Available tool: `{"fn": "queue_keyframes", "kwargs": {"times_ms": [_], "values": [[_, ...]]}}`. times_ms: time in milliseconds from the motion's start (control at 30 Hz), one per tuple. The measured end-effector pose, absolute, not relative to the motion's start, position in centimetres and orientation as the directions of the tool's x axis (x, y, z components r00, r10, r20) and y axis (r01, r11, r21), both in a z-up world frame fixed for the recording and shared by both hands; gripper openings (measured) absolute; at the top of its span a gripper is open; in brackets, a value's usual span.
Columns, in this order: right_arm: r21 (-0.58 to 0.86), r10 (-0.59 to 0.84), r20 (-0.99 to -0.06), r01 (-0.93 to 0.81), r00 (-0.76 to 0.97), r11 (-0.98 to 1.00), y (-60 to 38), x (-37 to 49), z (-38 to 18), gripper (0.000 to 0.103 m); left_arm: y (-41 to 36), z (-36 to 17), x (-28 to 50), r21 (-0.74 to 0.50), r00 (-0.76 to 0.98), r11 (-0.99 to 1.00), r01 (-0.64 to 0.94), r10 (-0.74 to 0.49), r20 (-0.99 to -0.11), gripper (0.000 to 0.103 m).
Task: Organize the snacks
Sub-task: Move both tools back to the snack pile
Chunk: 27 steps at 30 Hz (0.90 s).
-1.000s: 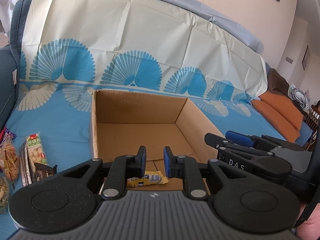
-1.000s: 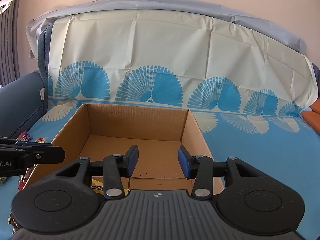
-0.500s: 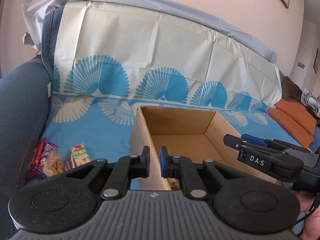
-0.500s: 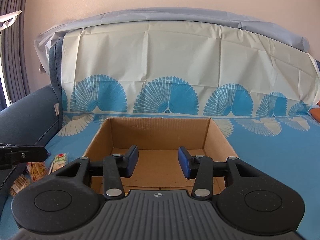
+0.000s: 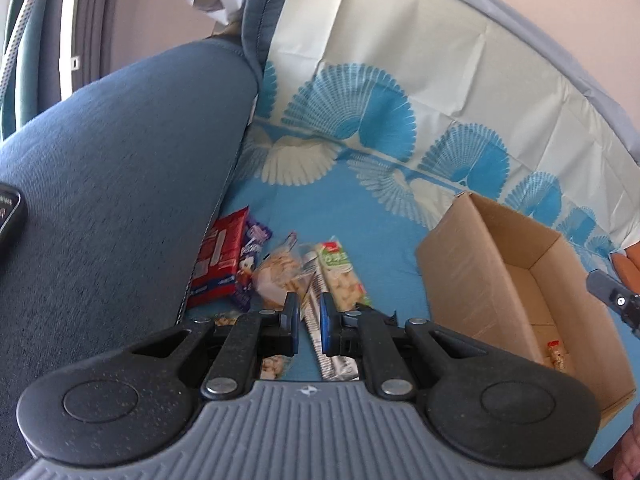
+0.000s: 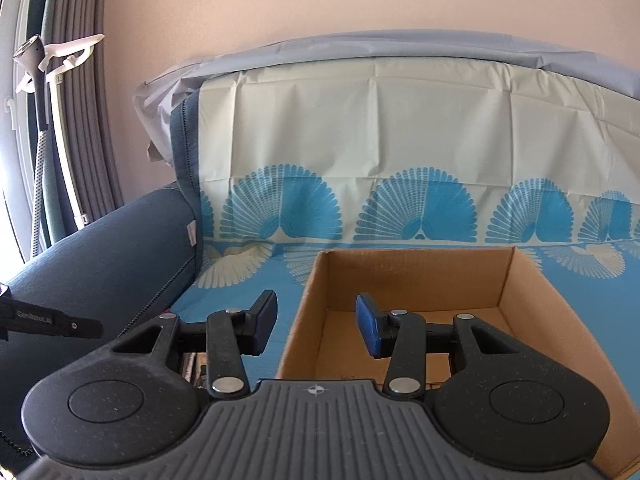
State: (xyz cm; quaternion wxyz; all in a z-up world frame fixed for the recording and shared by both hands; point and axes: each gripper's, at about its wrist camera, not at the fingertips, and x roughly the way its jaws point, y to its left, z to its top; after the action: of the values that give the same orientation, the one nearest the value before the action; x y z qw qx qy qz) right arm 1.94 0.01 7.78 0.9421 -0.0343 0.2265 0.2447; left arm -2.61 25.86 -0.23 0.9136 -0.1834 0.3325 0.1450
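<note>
My left gripper (image 5: 310, 316) is shut with nothing in it, hovering just above a heap of snacks on the blue sheet beside the sofa arm. The heap holds a red packet (image 5: 218, 258), a purple packet (image 5: 250, 264), a clear bag of crackers (image 5: 280, 270), a green-labelled packet (image 5: 340, 276) and a silver striped bar (image 5: 320, 320) directly under the fingers. To the right stands an open cardboard box (image 5: 500, 280) with one small snack (image 5: 556, 354) inside. My right gripper (image 6: 316, 320) is open and empty, above the near left wall of the box (image 6: 400, 280).
The dark blue sofa arm (image 5: 120, 180) rises close on the left, with a black device (image 5: 8, 216) lying on it. A fan-patterned sheet (image 6: 400, 160) covers the seat and backrest. Curtains and a white stand (image 6: 48, 80) are at the far left.
My left gripper has swung left, from over the box to over the snack heap by the sofa arm, and its jaws have narrowed. The right gripper has also drifted left.
</note>
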Motion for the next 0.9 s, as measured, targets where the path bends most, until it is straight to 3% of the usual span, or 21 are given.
{"fn": "queue_keyframes", "kwargs": {"times_ms": [233,367,433,600,800,900], "values": [[0.045,0.533,-0.448,-0.578,0.717,0.815,3.7,0.2,7.1,0.046,27.6,-1.5,-2.4,-0.238,0.703,0.872,-0.428,0.156,-0.694,0.011],[0.07,0.575,-0.504,-0.633,0.645,0.771,5.8,-0.1,6.2,0.046,26.7,-2.2,-0.9,-0.191,0.675,0.892,-0.41,0.156,-0.721,0.016],[0.064,0.58,-0.546,-0.66,0.605,0.748,7.1,-0.3,5.4,0.046,26.3,-2.8,-0.1,-0.149,0.637,0.899,-0.413,0.168,-0.753,0.034],[0.026,0.551,-0.652,-0.712,0.521,0.702,10.7,-0.9,3.1,0.046,25.9,-4.6,1.3,-0.044,0.522,0.891,-0.453,0.225,-0.823,0.06],[-0.025,0.453,-0.759,-0.716,0.468,0.697,13.6,-1.1,0.2,0.054,24.4,-6.3,2.8,0.064,0.43,0.891,-0.45,0.279,-0.859,0.082],[-0.036,0.408,-0.796,-0.709,0.446,0.705,14.2,-0.8,-1.2,0.059,24.2,-7.1,3.5,0.099,0.399,0.883,-0.458,0.303,-0.866,0.085]]}}
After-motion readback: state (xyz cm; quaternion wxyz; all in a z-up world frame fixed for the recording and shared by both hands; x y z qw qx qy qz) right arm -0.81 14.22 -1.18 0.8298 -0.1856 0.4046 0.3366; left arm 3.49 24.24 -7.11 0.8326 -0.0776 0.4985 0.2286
